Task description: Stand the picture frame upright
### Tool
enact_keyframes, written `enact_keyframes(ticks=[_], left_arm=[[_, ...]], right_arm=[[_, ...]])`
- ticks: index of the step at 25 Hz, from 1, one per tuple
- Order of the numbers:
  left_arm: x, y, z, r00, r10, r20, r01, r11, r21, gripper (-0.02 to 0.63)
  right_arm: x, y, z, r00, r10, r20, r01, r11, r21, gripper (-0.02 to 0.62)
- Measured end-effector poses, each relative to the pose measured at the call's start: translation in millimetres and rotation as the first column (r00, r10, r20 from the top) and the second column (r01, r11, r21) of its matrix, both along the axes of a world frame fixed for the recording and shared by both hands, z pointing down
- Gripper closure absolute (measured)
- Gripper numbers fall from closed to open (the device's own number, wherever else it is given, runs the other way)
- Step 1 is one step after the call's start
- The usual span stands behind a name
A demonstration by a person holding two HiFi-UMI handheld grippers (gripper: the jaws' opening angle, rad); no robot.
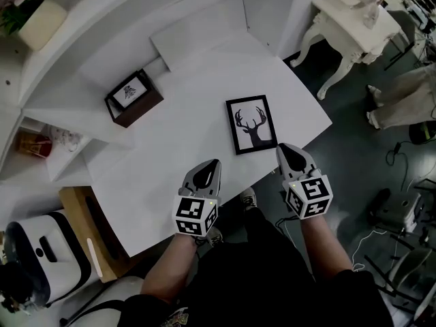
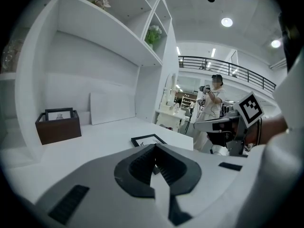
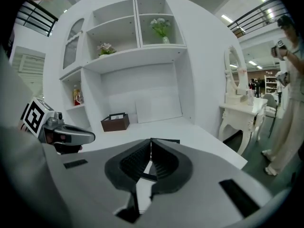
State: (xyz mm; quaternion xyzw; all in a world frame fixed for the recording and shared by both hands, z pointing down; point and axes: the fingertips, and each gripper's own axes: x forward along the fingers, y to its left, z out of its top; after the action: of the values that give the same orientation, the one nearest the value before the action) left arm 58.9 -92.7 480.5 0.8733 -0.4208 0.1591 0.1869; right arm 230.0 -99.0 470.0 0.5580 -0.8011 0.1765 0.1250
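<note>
Open tabletop (image 1: 184,138) around picture frame (image 1: 251,124)

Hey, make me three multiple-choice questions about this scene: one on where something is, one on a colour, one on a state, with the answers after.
1. Where is the deer picture frame?
A. on the white desk
B. on a shelf
C. on the floor

2. What colour is its border?
A. gold
B. black
C. white

3. How does it sit?
A. standing upright
B. leaning on the wall
C. lying flat

Answers:
1. A, it rests on the white desk, near the front edge.
2. B, a black border rings the pale print.
3. C, its face points up at the head view.
</note>
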Motion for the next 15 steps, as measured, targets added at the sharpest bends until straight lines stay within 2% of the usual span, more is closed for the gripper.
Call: enact_keyframes(ticks=[8, 15], left_arm=[[13.9, -22.2, 24.5, 0.999, -0.045, 0.01, 0.045, 0.998, -0.036, 0.6], [20.0, -34.2, 46.0, 0.997, -0.073, 0.016, 0.075, 0.994, -0.078, 0.6]], right_arm=[[12.6, -34.7, 31.9, 0.999, -0.043, 0.001, 0.043, 0.998, -0.055, 0.591], [19.1, -58.8, 68.9, 0.997, -0.072, 0.006, 0.072, 0.988, -0.139, 0.589]])
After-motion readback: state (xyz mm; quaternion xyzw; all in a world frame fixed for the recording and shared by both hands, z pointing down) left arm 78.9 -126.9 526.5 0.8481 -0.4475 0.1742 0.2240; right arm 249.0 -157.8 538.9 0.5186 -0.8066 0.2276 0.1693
